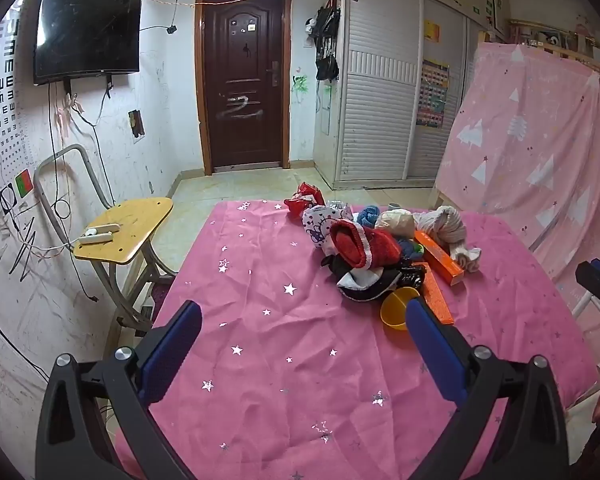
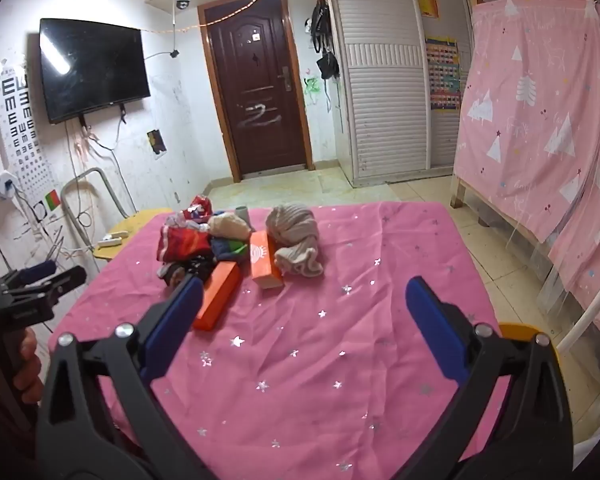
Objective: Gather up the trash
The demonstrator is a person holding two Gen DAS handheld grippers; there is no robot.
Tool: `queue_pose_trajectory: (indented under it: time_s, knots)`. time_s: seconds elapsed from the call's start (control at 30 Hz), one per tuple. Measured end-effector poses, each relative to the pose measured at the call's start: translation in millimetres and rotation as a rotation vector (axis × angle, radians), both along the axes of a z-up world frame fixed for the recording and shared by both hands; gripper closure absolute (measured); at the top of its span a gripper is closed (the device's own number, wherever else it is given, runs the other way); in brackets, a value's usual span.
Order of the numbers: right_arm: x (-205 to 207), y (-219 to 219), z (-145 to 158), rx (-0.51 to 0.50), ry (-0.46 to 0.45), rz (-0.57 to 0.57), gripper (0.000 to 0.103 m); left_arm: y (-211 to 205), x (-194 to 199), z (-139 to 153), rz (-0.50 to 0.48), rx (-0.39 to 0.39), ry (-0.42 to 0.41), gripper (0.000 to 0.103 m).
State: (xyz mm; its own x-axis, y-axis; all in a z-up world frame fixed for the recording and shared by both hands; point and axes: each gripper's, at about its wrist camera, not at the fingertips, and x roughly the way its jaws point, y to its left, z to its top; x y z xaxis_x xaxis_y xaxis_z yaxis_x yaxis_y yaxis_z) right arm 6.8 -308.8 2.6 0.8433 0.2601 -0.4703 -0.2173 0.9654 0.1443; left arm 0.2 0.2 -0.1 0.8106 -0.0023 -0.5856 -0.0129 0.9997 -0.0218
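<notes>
A pile of odds and ends lies on the pink star-print tablecloth (image 1: 280, 360). It holds a red cloth (image 1: 360, 248), a beige knit bundle (image 1: 444, 228), two orange boxes (image 1: 440, 258), a yellow bowl (image 1: 396, 308), a red wrapper (image 1: 304, 198) and black scraps. My left gripper (image 1: 302, 312) hangs open over bare cloth, its right finger just in front of the yellow bowl. In the right wrist view my right gripper (image 2: 304, 284) is open too, above the cloth, nearer than the knit bundle (image 2: 296, 232) and the orange boxes (image 2: 262, 260). Nothing sits between either pair of fingers.
A yellow stool (image 1: 128, 224) with a white power strip stands left of the table by the wall. A pink curtained bed frame (image 2: 540, 120) runs along the right. Beyond the table are tiled floor, a dark door (image 1: 244, 92) and a white wardrobe (image 1: 380, 100). A wall TV (image 1: 88, 28) hangs at the left.
</notes>
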Motion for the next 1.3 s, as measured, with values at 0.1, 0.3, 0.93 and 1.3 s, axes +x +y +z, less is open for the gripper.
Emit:
queue_pose_trajectory:
  time_s: [0.1, 0.3, 0.93, 1.3]
  knots:
    - [-0.1, 0.3, -0.2, 0.002, 0.0, -0.001, 0.006, -0.1, 0.1, -0.1, 0.0, 0.003, 0.002, 0.009]
    - [-0.5, 1.7, -0.6, -0.002, -0.001, -0.001, 0.006, -0.4, 0.1, -0.1, 0.0, 0.008, 0.001, 0.009]
    - [0.1, -1.2, -1.8, -0.01, 0.002, -0.005, 0.006, -0.3, -0.5, -2.0, -0.001, 0.009, 0.001, 0.009]
    - [0.2, -1.6, -1.3, -0.009, 0.004, -0.003, 0.006, -0.2, -0.4, -2.0, -0.002, 0.005, 0.004, 0.009]
